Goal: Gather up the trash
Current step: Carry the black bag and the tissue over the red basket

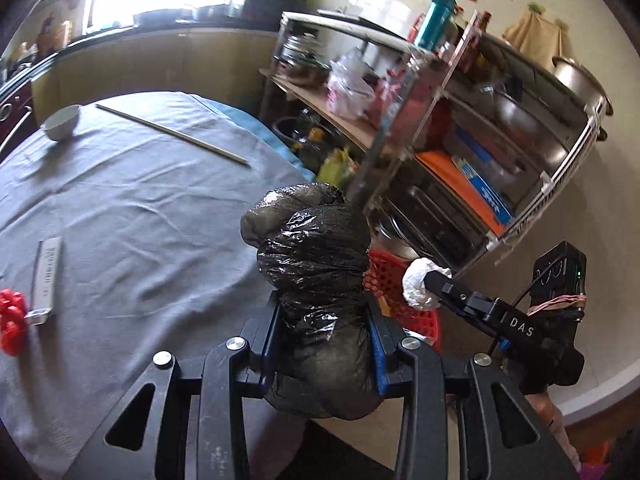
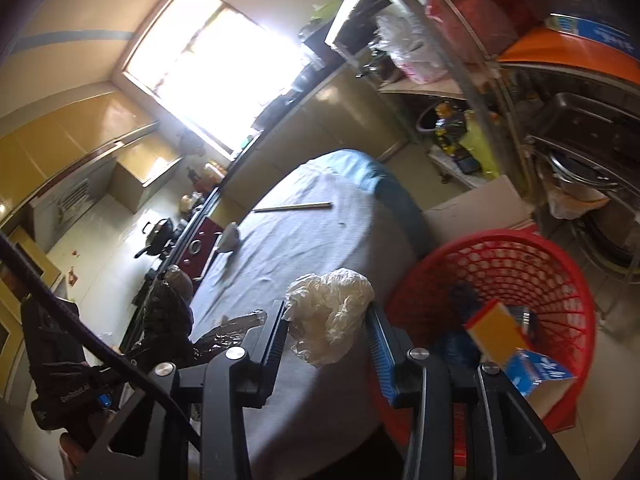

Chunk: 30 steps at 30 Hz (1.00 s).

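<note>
Nearest the lens in the left wrist view, the left gripper (image 1: 326,340) has its 2 jaws part closed and pressed against the sides of a crumpled black plastic bag (image 1: 312,264), which bulges above and below the pads. In the right wrist view, the right gripper (image 2: 328,330) is likewise part closed, pinching a wad of white plastic (image 2: 330,312) between its pads.

Just past both loads lies the round table under a grey cloth (image 1: 132,208). From the left camera, a flat silver packet (image 1: 46,280) sits at 9 o'clock with a red object (image 1: 12,316) beside it at the frame edge; further off, a white bowl (image 1: 62,122) rests near 11 o'clock and a long thin stick (image 1: 172,134) toward 12.

Beside the table, at 3 o'clock in the right wrist view, stands the red mesh basket (image 2: 516,256), already holding boxes.

This looks like the carry step: both pieces of trash are lifted and nearing the basket. The next move likely calls for bringing each load over the rim, well inside it, before the jaws part.
</note>
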Available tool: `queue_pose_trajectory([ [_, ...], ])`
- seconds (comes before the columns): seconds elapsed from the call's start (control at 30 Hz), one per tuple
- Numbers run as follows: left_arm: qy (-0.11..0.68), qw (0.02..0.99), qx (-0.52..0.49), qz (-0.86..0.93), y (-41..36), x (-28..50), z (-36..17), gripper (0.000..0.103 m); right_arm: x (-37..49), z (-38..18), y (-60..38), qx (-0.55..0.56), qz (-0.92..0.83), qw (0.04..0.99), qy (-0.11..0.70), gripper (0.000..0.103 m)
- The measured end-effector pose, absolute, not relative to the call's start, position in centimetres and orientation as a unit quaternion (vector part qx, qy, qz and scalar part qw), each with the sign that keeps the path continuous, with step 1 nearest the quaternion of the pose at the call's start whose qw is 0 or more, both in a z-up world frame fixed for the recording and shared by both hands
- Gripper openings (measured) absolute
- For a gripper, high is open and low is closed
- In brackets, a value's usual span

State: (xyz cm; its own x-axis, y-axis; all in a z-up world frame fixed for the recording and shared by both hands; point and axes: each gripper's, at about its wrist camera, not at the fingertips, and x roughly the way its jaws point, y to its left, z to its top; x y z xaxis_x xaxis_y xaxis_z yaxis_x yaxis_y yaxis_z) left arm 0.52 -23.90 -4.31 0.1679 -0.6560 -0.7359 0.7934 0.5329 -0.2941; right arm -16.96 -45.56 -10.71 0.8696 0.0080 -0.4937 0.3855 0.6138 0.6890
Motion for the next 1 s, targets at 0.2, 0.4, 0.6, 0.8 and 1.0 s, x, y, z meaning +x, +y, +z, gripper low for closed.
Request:
queue_pose_trajectory([
  [0.2, 0.446, 0.741, 0.106, -0.491, -27.8, -1.1, -6.0, 0.039, -18.8, -12.4, -47.1, 0.437, -0.138, 0.856, 0.240, 0.043],
  [0.4, 0.449, 0.732, 0.127, -0.497, -30.4, -2.3, -7.4, 0.039, -20.0, -13.7, -48.1, 0.443, -0.157, 0.847, 0.248, 0.043],
  [0.6, 0.442, 0.729, 0.144, -0.502, -31.8, -3.3, -8.0, 0.039, -20.5, -14.1, -48.3, 0.441, -0.164, 0.846, 0.251, 0.043],
  [0.8, 0.430, 0.732, 0.174, -0.499, -32.8, -4.3, -8.7, 0.039, -21.2, -14.6, -48.8, 0.449, -0.170, 0.841, 0.250, 0.043],
  [1.0, 0.410, 0.742, 0.202, -0.491, -33.2, -5.4, -9.0, 0.039, -21.9, -14.8, -49.3, 0.454, -0.175, 0.839, 0.246, 0.043],
])
